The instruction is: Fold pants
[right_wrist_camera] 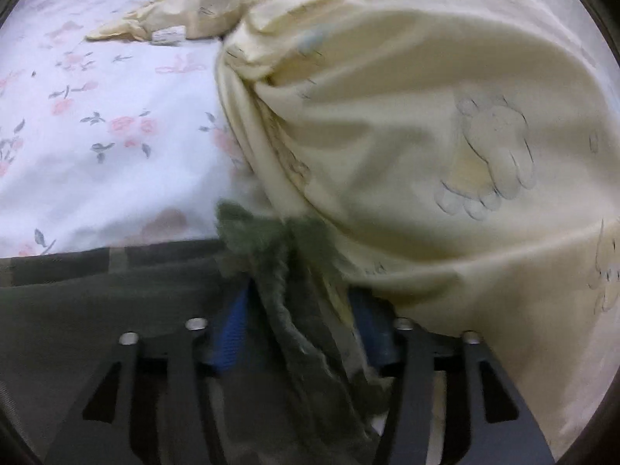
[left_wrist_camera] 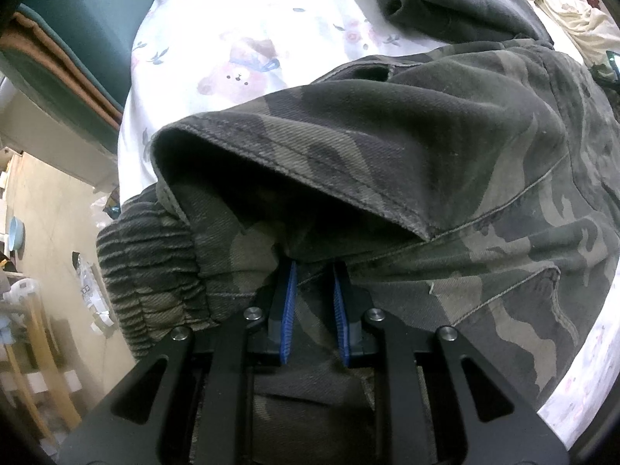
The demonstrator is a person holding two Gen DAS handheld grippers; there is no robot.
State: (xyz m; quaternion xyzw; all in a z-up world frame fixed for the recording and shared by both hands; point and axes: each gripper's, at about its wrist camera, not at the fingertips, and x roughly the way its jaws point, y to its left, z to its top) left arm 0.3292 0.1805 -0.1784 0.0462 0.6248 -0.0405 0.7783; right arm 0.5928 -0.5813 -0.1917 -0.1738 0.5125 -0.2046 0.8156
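Note:
The camouflage pants [left_wrist_camera: 445, 147] lie on a floral bed sheet [left_wrist_camera: 240, 31] and fill the left wrist view; an elastic cuff [left_wrist_camera: 147, 267] bunches at the left. My left gripper [left_wrist_camera: 314, 267] is shut on a fold of the pants, its blue pads [left_wrist_camera: 288, 310] close together around the fabric. In the blurred right wrist view, my right gripper [right_wrist_camera: 302, 302] has a bunched edge of the pants [right_wrist_camera: 279, 271] between its blue pads [right_wrist_camera: 232, 329], which stand fairly wide apart. The far tip of the right gripper also shows at the right edge of the left wrist view [left_wrist_camera: 611, 62].
A cream blanket with paw prints [right_wrist_camera: 426, 116] is heaped right beside my right gripper. The floral sheet [right_wrist_camera: 97, 116] stretches away to its left. The bed edge, a folded brown and green blanket [left_wrist_camera: 50, 62] and the floor with clutter [left_wrist_camera: 46, 232] lie left of my left gripper.

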